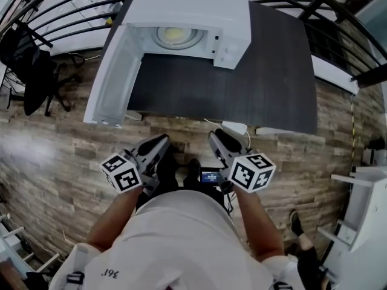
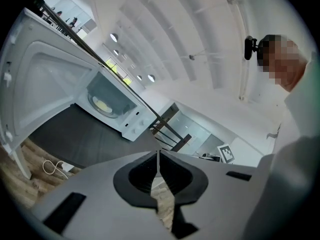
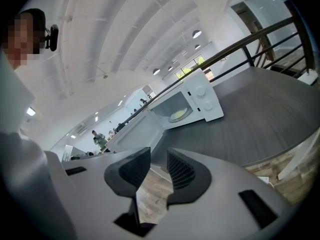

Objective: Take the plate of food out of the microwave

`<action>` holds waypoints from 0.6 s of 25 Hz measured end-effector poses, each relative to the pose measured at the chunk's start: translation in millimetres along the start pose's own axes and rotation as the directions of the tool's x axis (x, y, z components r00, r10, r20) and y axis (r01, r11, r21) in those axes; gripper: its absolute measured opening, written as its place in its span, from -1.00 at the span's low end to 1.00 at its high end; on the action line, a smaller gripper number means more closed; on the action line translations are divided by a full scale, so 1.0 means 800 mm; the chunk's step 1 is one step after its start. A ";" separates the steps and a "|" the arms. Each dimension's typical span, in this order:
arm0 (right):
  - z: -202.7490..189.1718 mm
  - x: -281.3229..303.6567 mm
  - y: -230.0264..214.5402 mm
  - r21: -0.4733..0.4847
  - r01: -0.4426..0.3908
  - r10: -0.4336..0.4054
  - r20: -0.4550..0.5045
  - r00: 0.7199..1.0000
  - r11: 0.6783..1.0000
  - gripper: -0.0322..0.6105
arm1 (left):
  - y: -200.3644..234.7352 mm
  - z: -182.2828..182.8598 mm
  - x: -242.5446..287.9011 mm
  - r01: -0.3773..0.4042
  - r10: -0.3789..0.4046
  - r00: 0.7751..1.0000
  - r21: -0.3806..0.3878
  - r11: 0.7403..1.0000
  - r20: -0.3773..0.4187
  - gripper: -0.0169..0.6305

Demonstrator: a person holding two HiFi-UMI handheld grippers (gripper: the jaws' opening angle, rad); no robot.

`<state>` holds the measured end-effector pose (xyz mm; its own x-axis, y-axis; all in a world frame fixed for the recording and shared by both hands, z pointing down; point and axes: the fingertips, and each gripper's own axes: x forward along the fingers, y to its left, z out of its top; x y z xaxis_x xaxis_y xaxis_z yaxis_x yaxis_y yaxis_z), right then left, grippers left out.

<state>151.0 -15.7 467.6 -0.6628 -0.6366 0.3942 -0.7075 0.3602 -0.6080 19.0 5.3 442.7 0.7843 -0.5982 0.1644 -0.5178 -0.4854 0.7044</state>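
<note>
Plate of food [image 1: 175,36] inside open microwave [image 1: 205,5], well ahead of left gripper [image 1: 162,141] (clenched, empty) and right gripper [image 1: 215,136] (released, empty). Open left, go in level, grip rim.

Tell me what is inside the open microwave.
A plate with yellowish food sits inside the microwave. Its top covers the cavity's back, so anything there is unseen.

Glossy white microwave [image 1: 193,5] on matt dark table [image 1: 278,71], wood-plank floor [image 1: 54,156].
</note>
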 end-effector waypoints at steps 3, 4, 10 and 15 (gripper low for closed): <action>0.013 0.022 -0.002 0.008 0.023 -0.023 0.010 1.000 1.000 -0.58 | 0.018 0.019 0.013 0.015 -0.014 1.000 0.019 1.000 -0.028 -0.93; 0.017 0.030 -0.001 0.010 0.031 -0.031 0.013 0.999 0.999 -0.58 | 0.025 0.024 0.016 0.021 -0.020 0.999 0.028 0.999 -0.043 -0.93; 0.034 0.077 0.009 0.006 0.076 -0.076 0.025 0.997 0.997 -0.58 | 0.058 0.058 0.024 0.057 -0.050 0.994 0.065 0.996 -0.098 -0.93; 0.037 0.114 0.020 -0.002 0.108 -0.108 0.020 0.994 0.994 -0.58 | 0.074 0.072 0.026 0.108 -0.098 0.985 0.067 0.992 -0.139 -0.93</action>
<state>87.0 -88.2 473.4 -0.5775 -0.6852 0.4437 -0.7755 0.2906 -0.5606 -15.3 -72.6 448.1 0.8711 -0.4533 0.1887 -0.4516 -0.5889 0.6702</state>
